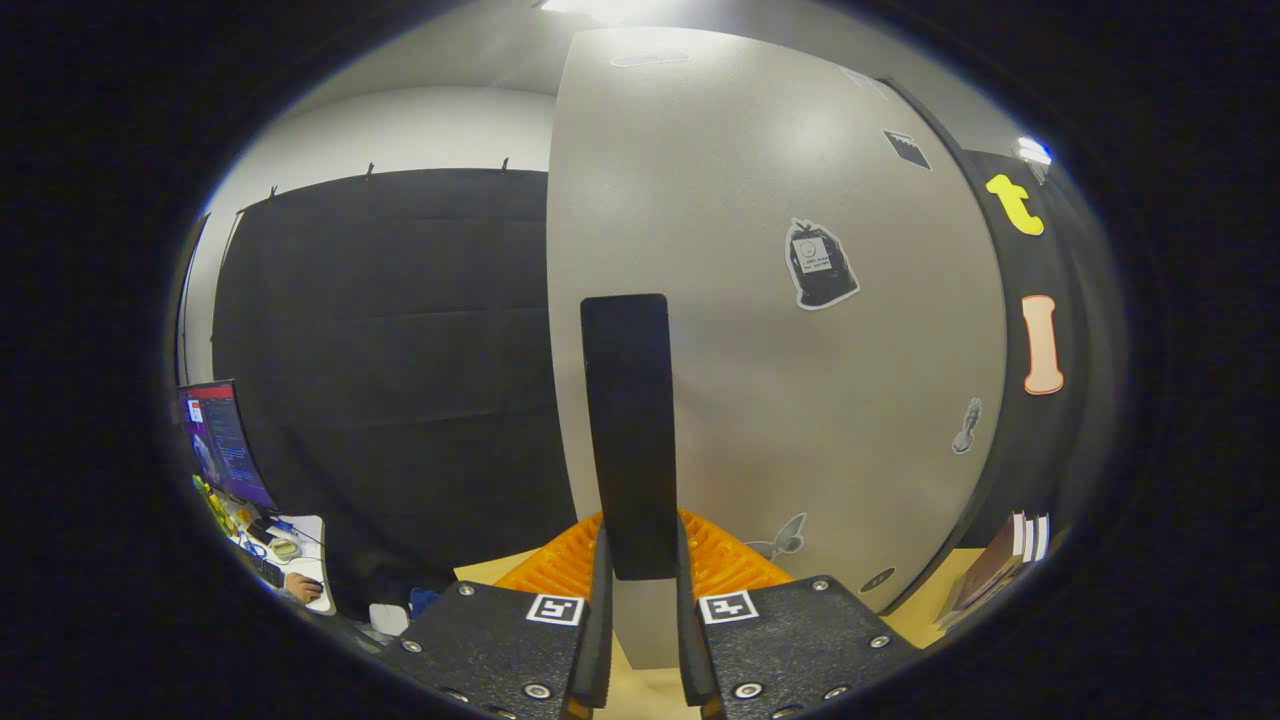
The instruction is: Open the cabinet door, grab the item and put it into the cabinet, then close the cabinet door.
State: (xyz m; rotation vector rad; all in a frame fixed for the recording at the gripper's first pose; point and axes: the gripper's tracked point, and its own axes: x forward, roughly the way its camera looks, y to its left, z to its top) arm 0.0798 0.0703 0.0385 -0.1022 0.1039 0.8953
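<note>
The cabinet door (800, 400) is a pale grey panel with a few stickers, standing close ahead. A black upright handle (628, 400) runs down near the door's left edge. My gripper (640, 560) is shut on the lower end of this handle, with one finger (598, 580) on its left side and the other pressing on its right. The door's left edge stands free against the dark booth wall behind it. The inside of the cabinet is hidden. I cannot make out which item goes in it.
A few books (1000, 570) lean on a wooden surface past the door's lower right corner. Far off to the left stands a desk (310, 560) with a lit monitor (222, 440), and a person's hand (300, 587) rests on it.
</note>
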